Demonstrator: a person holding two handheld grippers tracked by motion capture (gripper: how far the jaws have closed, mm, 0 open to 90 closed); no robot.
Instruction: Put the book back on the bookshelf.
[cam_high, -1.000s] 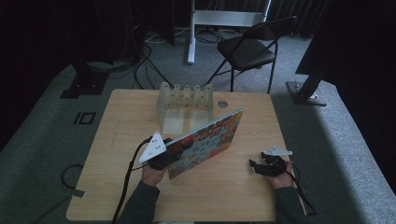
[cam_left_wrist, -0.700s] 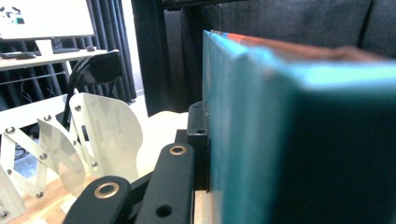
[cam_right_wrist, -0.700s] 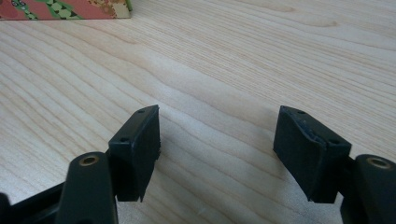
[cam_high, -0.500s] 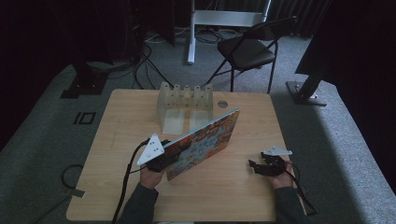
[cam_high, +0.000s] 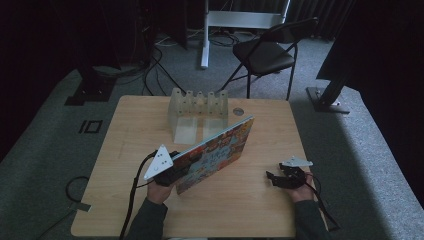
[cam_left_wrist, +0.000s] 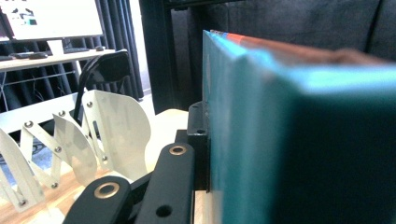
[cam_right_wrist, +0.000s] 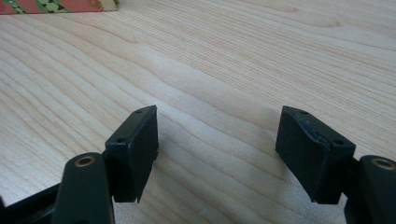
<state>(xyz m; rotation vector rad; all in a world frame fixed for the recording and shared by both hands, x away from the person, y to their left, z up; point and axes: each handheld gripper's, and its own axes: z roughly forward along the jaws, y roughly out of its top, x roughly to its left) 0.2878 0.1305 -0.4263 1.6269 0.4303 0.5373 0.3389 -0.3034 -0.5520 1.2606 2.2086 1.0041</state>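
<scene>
High view — wooden table (cam_high: 125, 150), grey carpet (cam_high: 60, 125)

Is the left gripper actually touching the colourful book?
Touching. In the left gripper view, the left gripper has its black jaw pressed flat against the book, with no gap.

- Left gripper (cam_high: 172, 172): held in the left hand (cam_high: 159, 190) at the near-left of the worktop, grey three-cornered plate uppermost, jaws clamped on the edge of a colourful book, cable trailing back beside the forearm.
- Right gripper (cam_high: 274, 179): held in the right hand (cam_high: 299, 189) at the near-right, low over the worktop, pointing left, jaws parted with nothing between them.
</scene>
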